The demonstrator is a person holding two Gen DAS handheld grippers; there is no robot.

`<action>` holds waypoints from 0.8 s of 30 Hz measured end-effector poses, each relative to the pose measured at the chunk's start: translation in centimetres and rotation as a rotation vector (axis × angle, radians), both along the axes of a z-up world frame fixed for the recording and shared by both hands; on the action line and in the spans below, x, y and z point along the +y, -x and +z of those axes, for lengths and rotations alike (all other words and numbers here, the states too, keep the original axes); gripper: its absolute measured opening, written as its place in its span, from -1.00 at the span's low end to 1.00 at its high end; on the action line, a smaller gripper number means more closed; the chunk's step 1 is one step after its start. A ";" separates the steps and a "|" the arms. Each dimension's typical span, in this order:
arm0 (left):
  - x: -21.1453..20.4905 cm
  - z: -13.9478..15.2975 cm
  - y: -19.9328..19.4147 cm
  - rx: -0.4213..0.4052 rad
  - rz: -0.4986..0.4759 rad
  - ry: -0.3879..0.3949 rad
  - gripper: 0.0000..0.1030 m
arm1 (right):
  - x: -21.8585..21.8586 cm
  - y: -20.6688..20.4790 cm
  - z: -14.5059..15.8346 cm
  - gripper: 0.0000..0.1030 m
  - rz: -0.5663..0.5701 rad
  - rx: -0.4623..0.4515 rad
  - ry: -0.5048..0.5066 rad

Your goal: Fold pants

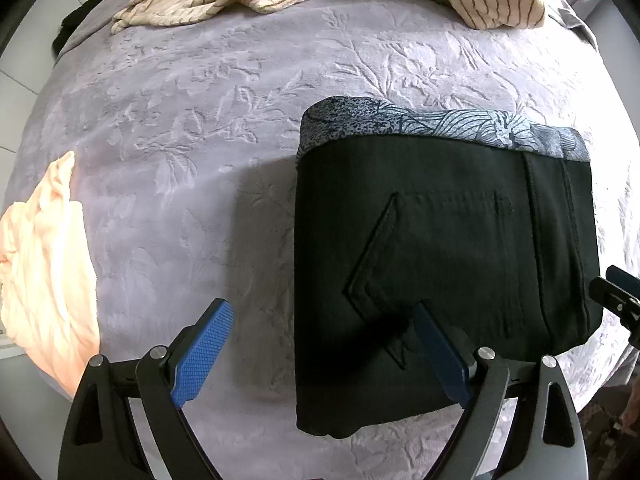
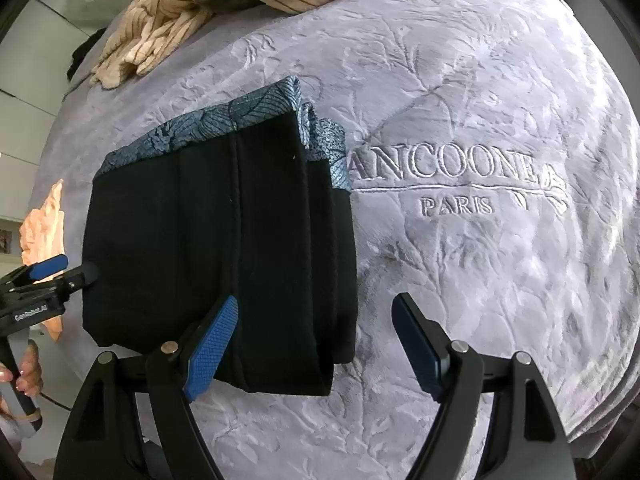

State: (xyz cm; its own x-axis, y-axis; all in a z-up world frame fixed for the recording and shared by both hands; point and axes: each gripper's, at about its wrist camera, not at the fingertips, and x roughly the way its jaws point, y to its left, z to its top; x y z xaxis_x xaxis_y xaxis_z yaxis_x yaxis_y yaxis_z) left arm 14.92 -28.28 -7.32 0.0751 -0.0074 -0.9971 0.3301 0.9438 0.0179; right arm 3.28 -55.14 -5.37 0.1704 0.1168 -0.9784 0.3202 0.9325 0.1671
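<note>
While the black pants (image 1: 440,248) lie folded into a compact rectangle on the bed (image 1: 200,128), patterned lining showing along the far edge, both tools hover above with nothing gripped. Left hand-held gripper (image 1: 320,354): jaws spread, straddling the left edge. Right hand-held gripper (image 2: 314,344): jaws spread, straddling the right edge. Judgement: folding appears near complete; next move calls for a final squaring or withdrawal.

Left gripper (image 1: 320,354) points down, jaws wide apart, nothing clamped between them. Right gripper (image 2: 314,350) also points down, tilted slightly, jaws spread wide, nothing pinched. A hand (image 2: 28,372) wraps the left gripper's handle, seen from the right wrist view.
</note>
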 end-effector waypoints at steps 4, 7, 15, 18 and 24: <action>-0.1 -0.2 -0.2 0.003 0.002 -0.001 0.80 | -0.5 -0.1 -0.2 0.75 -0.019 -0.013 -0.069; -0.1 -0.3 -0.3 0.006 0.005 0.003 0.80 | -1.0 0.0 -0.6 0.75 -0.042 -0.008 -0.128; -0.2 -0.9 -0.8 0.014 0.003 0.011 0.80 | -1.2 -0.1 -1.3 0.75 -0.039 0.016 -0.170; -0.2 -1.0 -0.9 0.020 0.000 0.022 0.80 | -1.4 -0.1 -1.6 0.75 -0.043 0.020 -0.195; 0.1 -1.7 -1.7 0.058 -0.021 0.100 0.80 | -1.7 -0.2 -2.0 0.75 -0.044 0.015 -0.237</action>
State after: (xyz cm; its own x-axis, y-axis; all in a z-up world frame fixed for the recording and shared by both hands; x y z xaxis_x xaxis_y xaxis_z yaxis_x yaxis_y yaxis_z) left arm 16.61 -28.16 -9.00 0.0165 -0.1076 -0.9941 0.3478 0.9327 -0.0952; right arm 3.49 -56.84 -7.41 0.1660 0.3363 -0.9270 0.3635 0.8530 0.3745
